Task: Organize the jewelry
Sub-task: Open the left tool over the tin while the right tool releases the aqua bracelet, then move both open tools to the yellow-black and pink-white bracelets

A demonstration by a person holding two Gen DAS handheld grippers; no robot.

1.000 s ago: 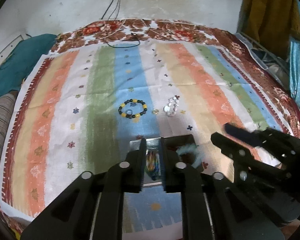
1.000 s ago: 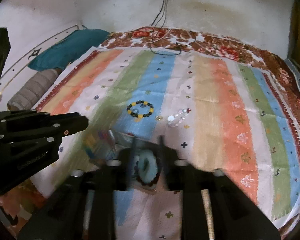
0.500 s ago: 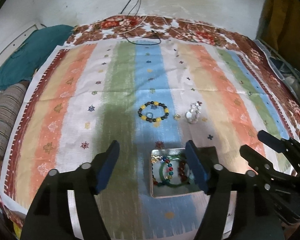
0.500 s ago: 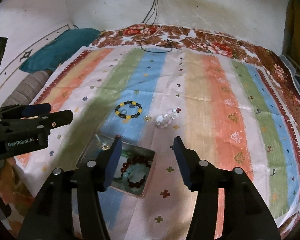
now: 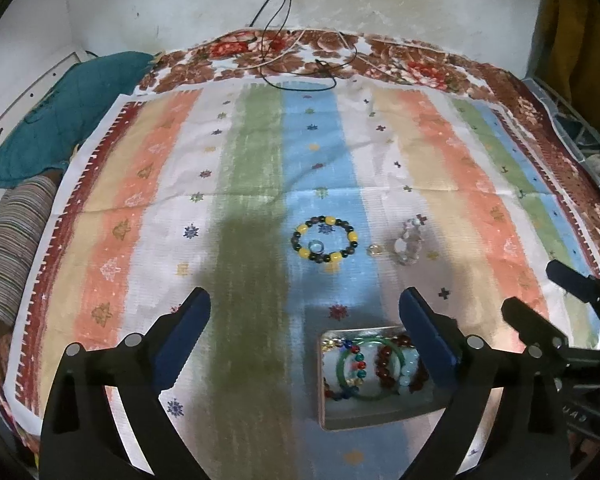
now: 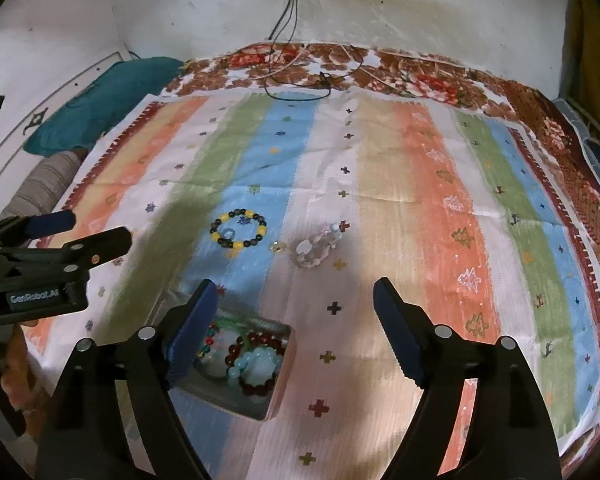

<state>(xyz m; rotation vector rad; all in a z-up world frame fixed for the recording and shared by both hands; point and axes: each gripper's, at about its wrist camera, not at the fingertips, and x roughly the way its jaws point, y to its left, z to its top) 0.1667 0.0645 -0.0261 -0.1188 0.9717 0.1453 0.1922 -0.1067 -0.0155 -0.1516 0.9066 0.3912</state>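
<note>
Lying on a striped woven cloth [image 5: 260, 184] spread over a bed, one shallow rectangular metal tin [image 5: 380, 412] holds several bracelets: a smooth green bangle [image 5: 344, 364], a dark red beaded bracelet [image 6: 260, 340], a pale blue beaded bracelet [image 6: 256, 364] and a multicoloured one, the exact count hard to tell. Beyond the tin lie one black-and-yellow beaded bracelet [image 5: 325, 239] with a small ring [image 5: 315, 245] inside its circle, one tiny yellowish stone [image 5: 374, 249] and one clear crystal bracelet [image 5: 408, 242], bunched up. Two grippers hang above the tin. The left gripper [image 5: 304, 320] has just been opening; its blue ribbed fingers [image 5: 184, 328] stand wide apart, gripping nothing. The right gripper [image 6: 294, 312] has just been opening too, its fingers [image 6: 396, 332] wide and bare, the tin below its left finger.
</note>
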